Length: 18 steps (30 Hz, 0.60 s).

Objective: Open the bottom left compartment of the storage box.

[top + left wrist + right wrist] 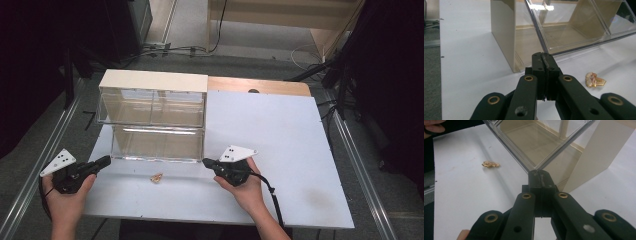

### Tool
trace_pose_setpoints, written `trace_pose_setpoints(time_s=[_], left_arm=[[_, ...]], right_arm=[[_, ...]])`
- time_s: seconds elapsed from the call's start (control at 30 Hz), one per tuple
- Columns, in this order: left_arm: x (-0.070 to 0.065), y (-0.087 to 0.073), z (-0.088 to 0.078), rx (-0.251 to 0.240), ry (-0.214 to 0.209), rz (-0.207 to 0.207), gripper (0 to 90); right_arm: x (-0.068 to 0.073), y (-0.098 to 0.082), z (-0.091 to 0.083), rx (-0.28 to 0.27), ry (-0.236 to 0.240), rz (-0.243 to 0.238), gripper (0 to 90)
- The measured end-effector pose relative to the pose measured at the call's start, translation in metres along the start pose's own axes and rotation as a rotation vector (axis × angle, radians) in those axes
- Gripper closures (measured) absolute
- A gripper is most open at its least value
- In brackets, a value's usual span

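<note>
Two grippers held low over the white worktop (280, 150), one in each hand. Left gripper (104, 161) near the worktop's left edge, tips aimed right toward the lower left corner of the case (152, 120); seen from its own view (543, 58), jaws pressed flat together with nothing between. Right gripper (206, 162) about midway along the front half of the worktop, tips aimed left and just off the case's lower right corner; from its own view (539, 175), jaws likewise closed tight on nothing, tips right beside the clear corner edge, touching or not hard to tell. Grey three-cornered plate on top of each. Left hand (65, 192) at the front left corner, right hand (245, 187) near the front edge, a black cable trailing back from it.

Clear case with a pale top and side panels, standing toward the rear left of the worktop, two tiers of see-through compartments, the lower tier jutting forward of the upper. Compartments look bare as far as visible.

Small gold trinket (157, 177) lying flat on the worktop, in front of the case and between the two grippers, apart from both. Also seen right of the left jaws (595, 80) and up left of the right jaws (490, 164). Exact shape too small to tell.
</note>
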<state>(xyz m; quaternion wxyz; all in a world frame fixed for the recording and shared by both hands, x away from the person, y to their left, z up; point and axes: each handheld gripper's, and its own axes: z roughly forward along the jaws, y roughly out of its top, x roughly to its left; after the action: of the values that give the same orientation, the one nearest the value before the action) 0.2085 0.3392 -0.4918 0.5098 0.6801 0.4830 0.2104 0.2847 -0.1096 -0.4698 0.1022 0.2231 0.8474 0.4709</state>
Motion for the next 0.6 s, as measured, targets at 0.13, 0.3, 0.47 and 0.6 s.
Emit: trace_pose_setpoints(time_s=[0.13, 0.3, 0.47, 0.6], left_arm=[[0.0002, -0.0001, -0.0001, 0.0, -0.002, -0.001, 89.5], [0.0004, -0.0002, 0.0, -0.001, -0.004, -0.001, 89.6], [0.0003, -0.0003, -0.0001, -0.001, -0.004, -0.001, 89.8], [0.0001, -0.0003, -0.0001, -0.001, -0.004, -0.001, 89.8]], right_arm=[[-0.0027, -0.0033, 0.0012, 0.008, 0.0, 0.009, 88.3], [-0.0011, -0.0031, 0.0017, 0.001, 0.009, -0.003, 88.3], [-0.001, -0.0034, 0.0018, 0.005, 0.009, -0.005, 88.3], [-0.0006, -0.0032, 0.0015, 0.004, 0.01, -0.008, 88.4]])
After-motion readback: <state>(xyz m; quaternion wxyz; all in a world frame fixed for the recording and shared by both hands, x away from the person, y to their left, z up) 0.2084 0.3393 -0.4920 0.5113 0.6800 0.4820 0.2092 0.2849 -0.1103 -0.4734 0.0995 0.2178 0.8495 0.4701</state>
